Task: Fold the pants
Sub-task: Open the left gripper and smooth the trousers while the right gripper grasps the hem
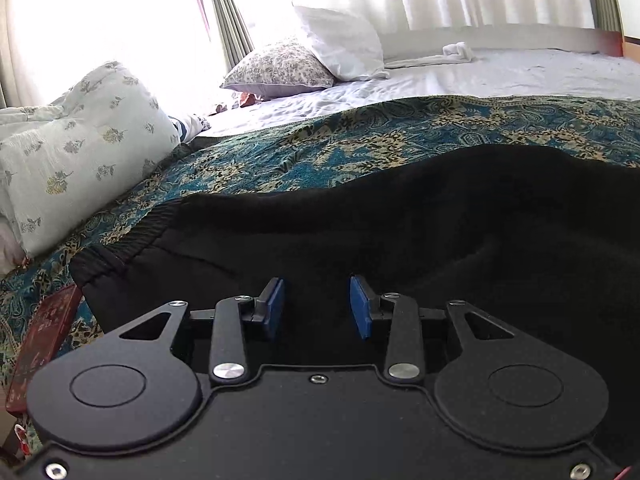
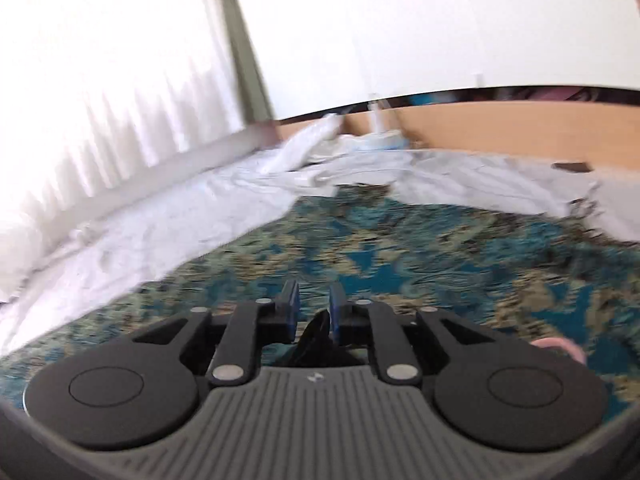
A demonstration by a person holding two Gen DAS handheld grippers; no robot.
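Black pants (image 1: 400, 232) lie spread on a teal patterned blanket (image 1: 320, 148), their gathered waistband (image 1: 120, 248) toward the left. My left gripper (image 1: 318, 304) sits low over the pants. Its blue pads (image 1: 276, 308) stand apart with bare inner faces and nothing pinched. The right wrist view is motion-blurred. There my right gripper (image 2: 314, 306) hovers over the blanket (image 2: 400, 248) with a narrow gap between its pads. A dark tongue of black cloth (image 2: 318, 330) rises between the fingers against the right pad, and a gap shows beside the left pad.
A floral cushion (image 1: 68, 152) lies at the left. A patterned pillow (image 1: 280, 66) and a white pillow (image 1: 344, 44) lie farther back on the white sheet (image 1: 500, 76). A red booklet (image 1: 44, 340) sits by the near left edge. Rumpled white bedding (image 2: 240, 196) and a wooden headboard (image 2: 500, 128) bound the blanket.
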